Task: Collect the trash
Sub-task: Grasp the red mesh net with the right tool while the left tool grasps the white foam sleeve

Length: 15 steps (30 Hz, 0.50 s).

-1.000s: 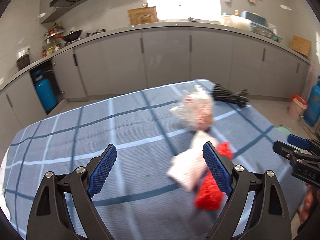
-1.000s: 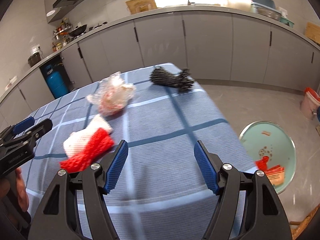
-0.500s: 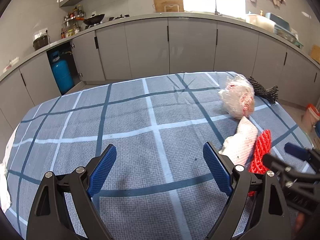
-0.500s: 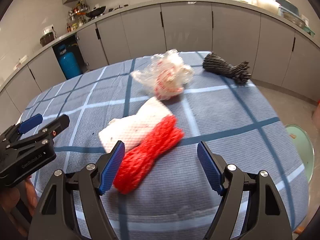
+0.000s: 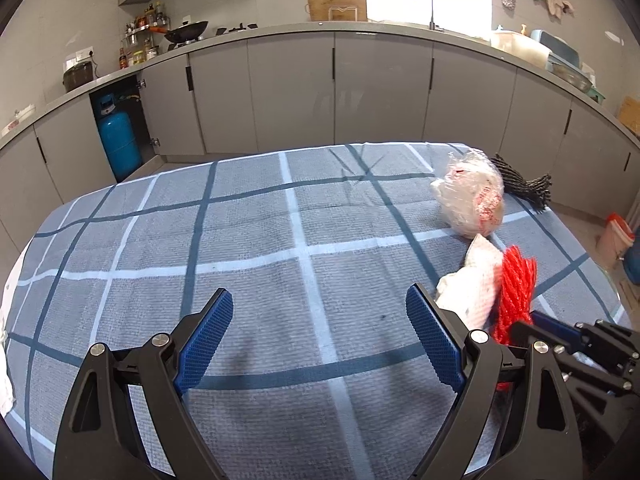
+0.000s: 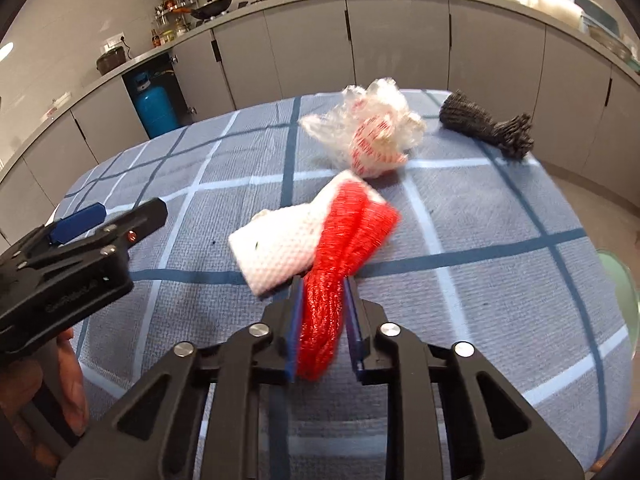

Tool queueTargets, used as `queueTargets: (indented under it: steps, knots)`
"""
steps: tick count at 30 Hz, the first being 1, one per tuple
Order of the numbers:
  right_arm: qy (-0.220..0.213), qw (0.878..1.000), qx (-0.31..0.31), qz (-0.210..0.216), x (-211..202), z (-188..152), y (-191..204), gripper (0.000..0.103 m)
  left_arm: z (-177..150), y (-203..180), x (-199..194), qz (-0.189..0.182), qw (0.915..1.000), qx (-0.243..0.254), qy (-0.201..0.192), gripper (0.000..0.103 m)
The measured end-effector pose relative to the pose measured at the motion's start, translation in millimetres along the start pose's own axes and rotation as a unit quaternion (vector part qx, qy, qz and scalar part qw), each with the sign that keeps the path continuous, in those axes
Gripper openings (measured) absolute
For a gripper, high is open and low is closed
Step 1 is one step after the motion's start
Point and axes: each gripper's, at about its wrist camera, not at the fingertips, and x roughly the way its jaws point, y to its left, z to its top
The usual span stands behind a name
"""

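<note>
A red mesh net point(image 6: 352, 224) lies on the blue checked tablecloth point(image 6: 200, 160), overlapping a white foam net point(image 6: 280, 240). My right gripper point(image 6: 323, 282) is closing and its blue pads pinch the near end of the red mesh. Beyond are a crumpled clear plastic bag point(image 6: 372, 132) and a dark grey mesh bundle point(image 6: 488, 124). My left gripper point(image 5: 319, 294) hovers open over bare cloth, left of the white net point(image 5: 472, 280) and red mesh point(image 5: 516, 280), with nothing between its fingers. The right gripper point(image 5: 532, 322) shows at the lower right of the left wrist view.
Grey kitchen cabinets curve behind the table, with a blue gas cylinder point(image 5: 118, 140) in an open bay. An orange bucket point(image 5: 616, 236) and a pale green bin point(image 6: 624, 280) stand on the floor right of the table. A person's hand point(image 6: 60, 380) holds the left gripper.
The right jaws, wide apart in the earlier frames, have closed onto the near end of the red mesh. Both grippers swung left across the table, then steadied.
</note>
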Motion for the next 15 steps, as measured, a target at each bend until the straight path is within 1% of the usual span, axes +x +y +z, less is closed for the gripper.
queueTargets:
  steps: [2, 4, 6, 8, 11, 15]
  knots:
    - [-0.005, 1.0, 0.001, -0.008, -3.8, 0.7, -7.7, 0.017, 0.9, -9.0, 0.4, -0.011, 0.9999, 0.008, 0.002, 0.087]
    - [-0.012, 1.0, -0.005, -0.024, -8.8, 1.5, -16.2, 0.017, 1.2, -19.0, 0.7, -0.022, 0.9996, 0.018, 0.002, 0.087]
    - [-0.012, 0.999, -0.017, -0.041, -12.5, 0.5, -23.1, 0.017, 1.0, -33.8, 1.1, -0.038, 0.9986, 0.037, 0.0, 0.087]
    - [-0.014, 0.998, -0.016, -0.052, -14.7, 0.1, -34.2, 0.017, 0.6, -46.6, 3.8, -0.056, 0.9972, 0.049, 0.004, 0.087]
    - [-0.014, 0.998, 0.0, -0.059, -16.5, -1.4, -52.2, 0.017, 1.2, -59.4, 11.1, -0.068, 0.9957, 0.061, 0.012, 0.087]
    - [-0.012, 0.998, 0.011, -0.061, -16.3, -5.1, -63.8, 0.017, 2.4, -71.1, 25.3, -0.075, 0.9945, 0.067, 0.03, 0.087]
